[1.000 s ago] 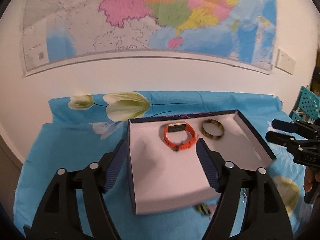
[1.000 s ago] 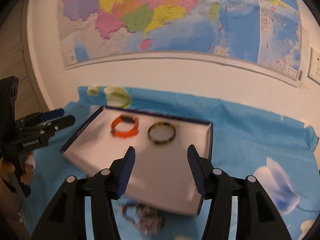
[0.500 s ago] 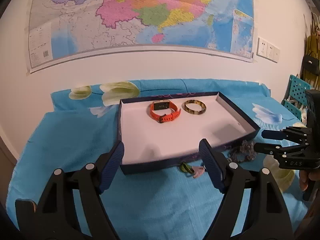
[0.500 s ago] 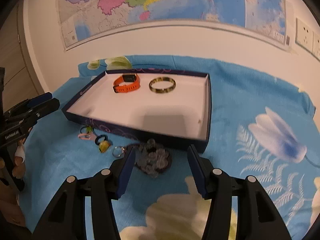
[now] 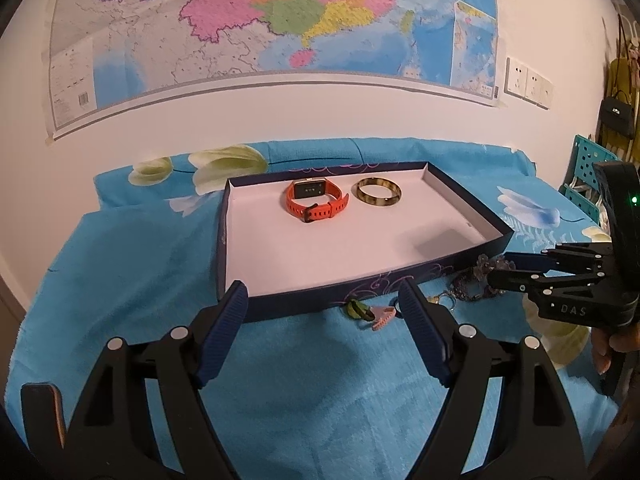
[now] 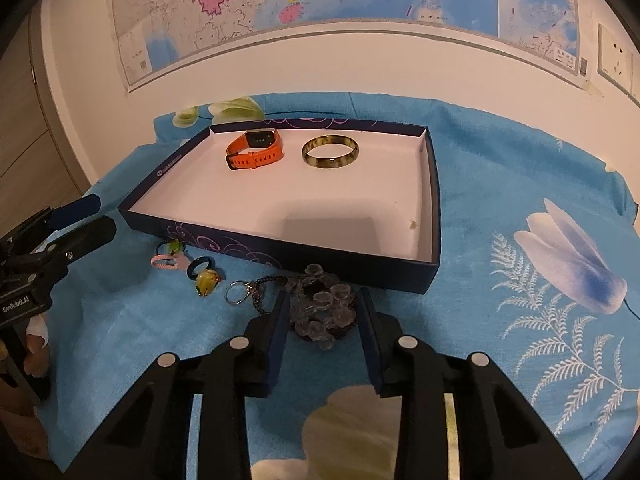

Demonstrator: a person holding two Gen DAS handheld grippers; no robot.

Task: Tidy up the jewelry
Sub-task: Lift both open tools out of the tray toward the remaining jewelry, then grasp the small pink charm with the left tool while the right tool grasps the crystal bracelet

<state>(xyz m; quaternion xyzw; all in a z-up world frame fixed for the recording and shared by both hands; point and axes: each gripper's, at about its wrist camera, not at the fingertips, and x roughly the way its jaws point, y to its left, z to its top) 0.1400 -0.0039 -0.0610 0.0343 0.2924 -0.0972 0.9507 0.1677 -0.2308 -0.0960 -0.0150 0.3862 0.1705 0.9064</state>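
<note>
Right wrist view showing bead cluster [image 6: 323,309] lying between spread right gripper [image 6: 322,312] fingers, before tray [image 6: 431,216]. Left gripper [image 5: 323,325] spread, holding nothing. Tray holding one watch [image 6: 255,149], one bangle [image 6: 330,152].

Home room, likely a bedroom. Before me a blue flowered cloth [image 6: 500,168]; wall map [image 5: 280,20] pinned above it, wall sockets [image 5: 528,86], handbag [image 5: 618,114] hanging at right, teal crate [image 5: 588,160].

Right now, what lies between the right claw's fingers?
In the right wrist view, the clear-beaded bracelet lies on the blue cloth between the right claw's open fingers, not yet gripped.
</note>
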